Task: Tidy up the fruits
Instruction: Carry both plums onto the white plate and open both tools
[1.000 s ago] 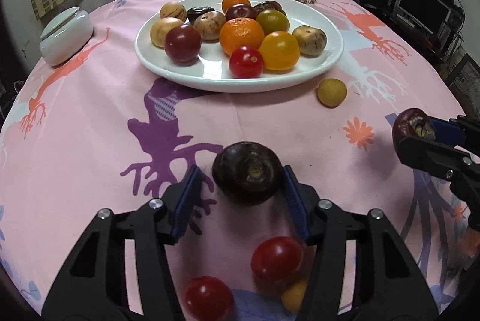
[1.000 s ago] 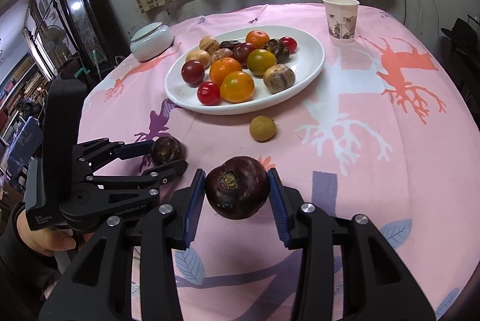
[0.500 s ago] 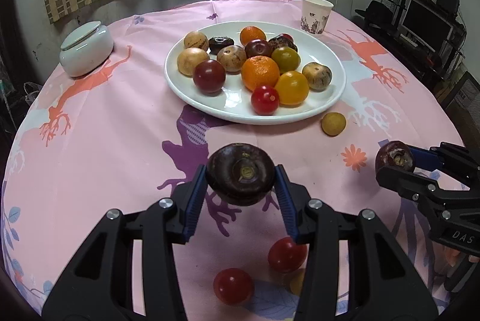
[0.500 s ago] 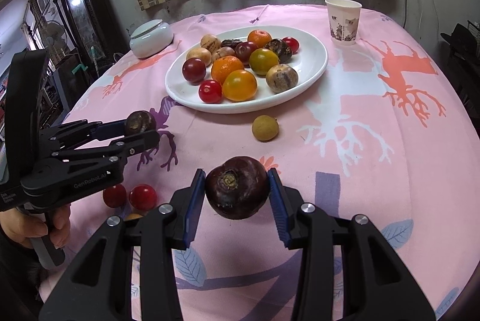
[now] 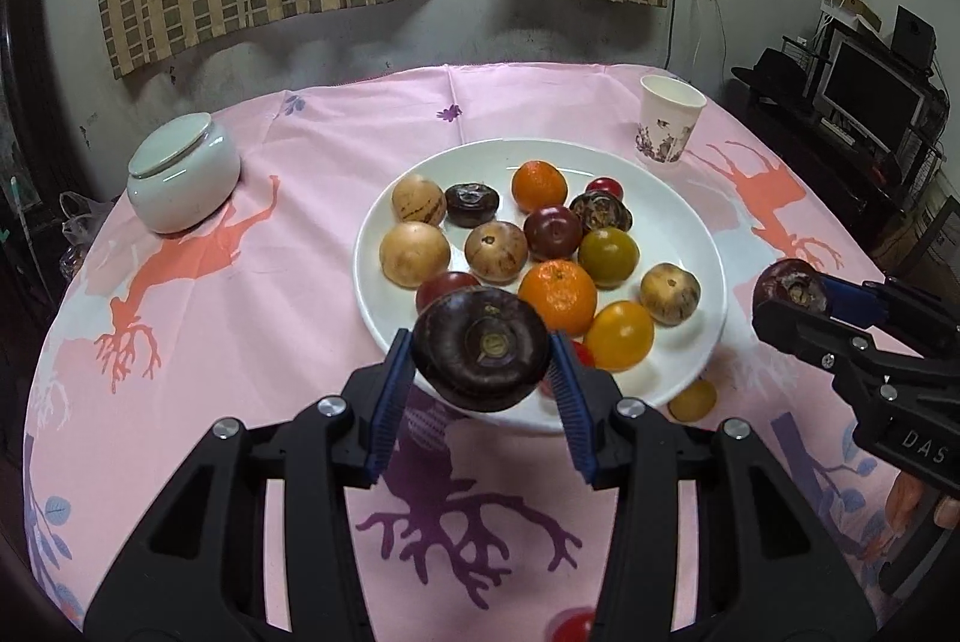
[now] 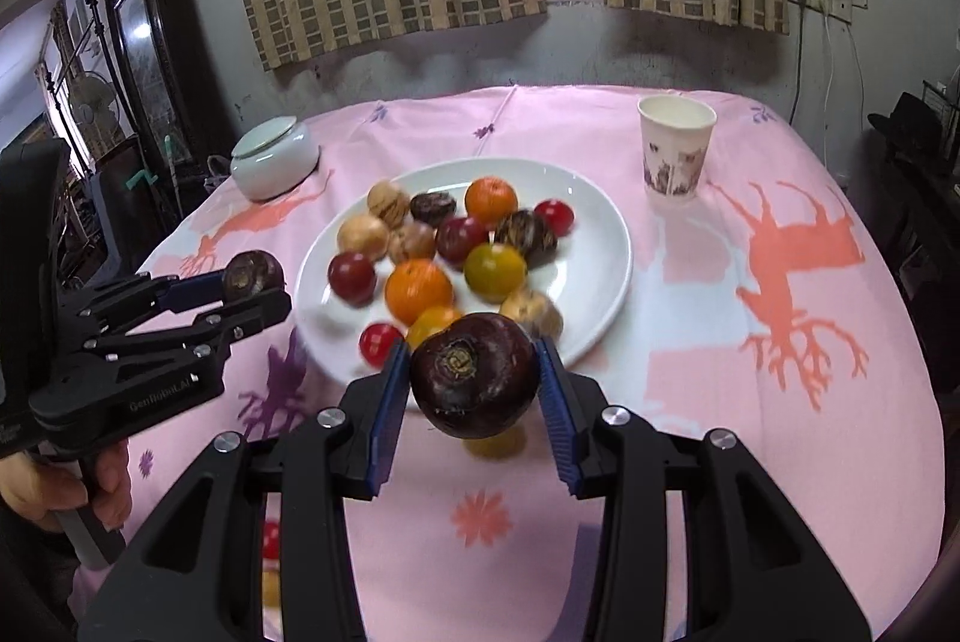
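Since both lifted off tabletop, left claw and right claw each clamp dark water chestnut, now nearing white plate; drop-off likely next.

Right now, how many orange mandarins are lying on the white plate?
2. The far mandarin lies toward the white plate's back edge; the near mandarin lies toward its front, beside a yellow tomato. The gripped dark fruit could hide another.

Blown-out window backlight, fisheye-warped edges
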Demonstrator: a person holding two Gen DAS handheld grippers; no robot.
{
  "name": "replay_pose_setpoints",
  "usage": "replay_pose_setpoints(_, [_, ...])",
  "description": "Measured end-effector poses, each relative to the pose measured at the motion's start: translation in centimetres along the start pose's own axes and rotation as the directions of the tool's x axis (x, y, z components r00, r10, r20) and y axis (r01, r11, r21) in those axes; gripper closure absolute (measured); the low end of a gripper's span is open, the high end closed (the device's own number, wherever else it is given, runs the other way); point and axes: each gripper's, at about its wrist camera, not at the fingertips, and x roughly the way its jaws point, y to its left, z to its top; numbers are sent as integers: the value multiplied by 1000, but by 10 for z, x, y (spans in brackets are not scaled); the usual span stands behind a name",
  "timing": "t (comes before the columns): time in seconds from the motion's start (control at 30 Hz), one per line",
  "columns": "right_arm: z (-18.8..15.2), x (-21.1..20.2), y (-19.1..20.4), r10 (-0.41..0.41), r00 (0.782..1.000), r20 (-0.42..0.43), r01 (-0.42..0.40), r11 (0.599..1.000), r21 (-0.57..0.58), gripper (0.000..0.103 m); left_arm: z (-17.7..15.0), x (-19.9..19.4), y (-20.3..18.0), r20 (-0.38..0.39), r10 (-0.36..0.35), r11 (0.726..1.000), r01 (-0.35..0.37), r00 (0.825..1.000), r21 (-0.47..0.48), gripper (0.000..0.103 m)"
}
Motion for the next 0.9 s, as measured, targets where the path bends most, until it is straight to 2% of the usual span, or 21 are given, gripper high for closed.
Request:
replay_pose_setpoints(0.2, [17, 37, -4, -12, 1000, -21, 12, 1000, 20, 61, 11, 33, 4, -42, 17, 1000, -18, 999, -13, 57])
replay_pose_setpoints(0.47, [23, 69, -11, -6, 999, -44, 9, 998, 61, 60, 6, 56, 7, -96, 17, 999, -21, 995, -35, 56])
replay_pose_setpoints(0.5, [23, 72, -11, 21, 999, -45, -17, 997, 76, 58, 5, 56, 5, -94, 24, 999, -27, 995, -24, 54])
replay_pose_setpoints(0.53, [23, 73, -12, 33, 998, -46, -29, 996, 83, 52, 4, 55, 4, -91, 32, 999, -34, 995, -19, 45])
replay_pose_setpoints(0.6, [21, 71, -13, 29, 999, -31, -26, 995, 97, 49, 4, 50, 4, -75, 38, 999, -40, 996, -25, 30])
replay_pose_setpoints(0.77, [17, 61, -12, 25, 999, -39, -21, 996, 92, 49, 3, 33, 2, -40, 60, 998, -61, 997, -9, 29])
replay_pose_setpoints(0.9, [8, 47, -10, 16, 999, -40, -13, 997, 79, 49, -5, 12, 1, 1, 70, 997, -70, 998, -11, 22])
